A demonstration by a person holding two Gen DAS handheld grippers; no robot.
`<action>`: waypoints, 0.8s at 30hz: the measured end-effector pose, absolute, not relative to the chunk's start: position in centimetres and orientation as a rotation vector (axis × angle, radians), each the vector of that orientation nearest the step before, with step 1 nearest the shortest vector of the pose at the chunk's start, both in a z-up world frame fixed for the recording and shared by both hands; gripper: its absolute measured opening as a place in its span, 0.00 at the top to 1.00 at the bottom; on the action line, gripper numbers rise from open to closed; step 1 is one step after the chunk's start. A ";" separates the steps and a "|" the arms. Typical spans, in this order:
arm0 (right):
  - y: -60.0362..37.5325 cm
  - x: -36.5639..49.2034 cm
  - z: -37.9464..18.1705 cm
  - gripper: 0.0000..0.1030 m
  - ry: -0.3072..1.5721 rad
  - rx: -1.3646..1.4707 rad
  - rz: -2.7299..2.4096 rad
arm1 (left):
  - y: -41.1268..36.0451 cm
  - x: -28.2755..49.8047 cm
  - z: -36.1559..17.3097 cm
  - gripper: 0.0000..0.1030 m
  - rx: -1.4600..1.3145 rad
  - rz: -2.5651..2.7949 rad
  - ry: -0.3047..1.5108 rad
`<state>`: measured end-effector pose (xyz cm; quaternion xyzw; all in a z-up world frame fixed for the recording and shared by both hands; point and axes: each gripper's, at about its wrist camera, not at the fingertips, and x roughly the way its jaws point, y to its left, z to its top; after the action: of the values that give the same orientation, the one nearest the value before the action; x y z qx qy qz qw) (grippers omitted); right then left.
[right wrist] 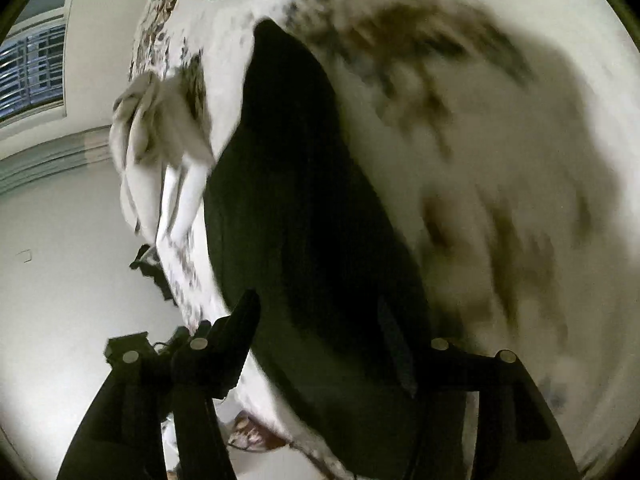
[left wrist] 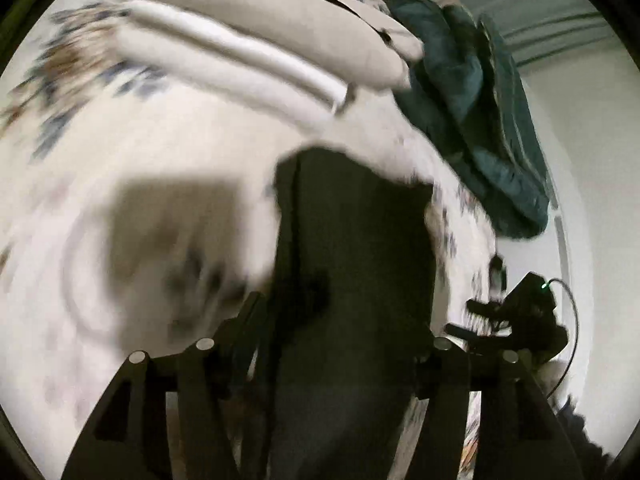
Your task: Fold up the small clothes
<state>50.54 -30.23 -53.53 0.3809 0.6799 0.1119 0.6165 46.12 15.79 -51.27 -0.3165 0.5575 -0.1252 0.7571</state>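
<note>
Left gripper over dark garment

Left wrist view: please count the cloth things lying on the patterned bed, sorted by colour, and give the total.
Black garment: 1
Pale beige and white bundle: 1
Dark teal bundle: 1
Total: 3
</note>
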 end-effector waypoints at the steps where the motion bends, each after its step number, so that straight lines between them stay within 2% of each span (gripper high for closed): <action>1: -30.1 48.7 -53.1 0.39 1.575 0.866 0.258 | 15.5 44.1 -50.8 0.45 -0.687 -0.273 1.223; 6: -30.4 36.4 -52.7 0.39 1.656 0.669 0.204 | 12.3 31.0 -51.9 0.45 -0.590 -0.189 1.369; 11: -30.4 25.4 -56.9 0.39 1.762 0.679 0.179 | 8.7 23.0 -55.5 0.45 -0.544 -0.125 1.479; 15: -30.0 20.5 -60.0 0.39 1.787 0.705 0.150 | 8.0 20.7 -56.9 0.47 -0.539 -0.053 1.467; 21: -27.7 18.2 -61.1 0.41 1.747 0.663 0.140 | 8.7 20.8 -56.2 0.47 -0.497 -0.018 1.366; 24: -26.2 18.1 -61.1 0.48 1.731 0.622 0.124 | 9.5 22.1 -55.8 0.50 -0.457 -0.007 1.312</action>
<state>18.08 -26.20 -61.13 0.2689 0.7480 0.0535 0.6045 22.06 9.46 -55.76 -0.2108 0.6047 -0.0032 0.7681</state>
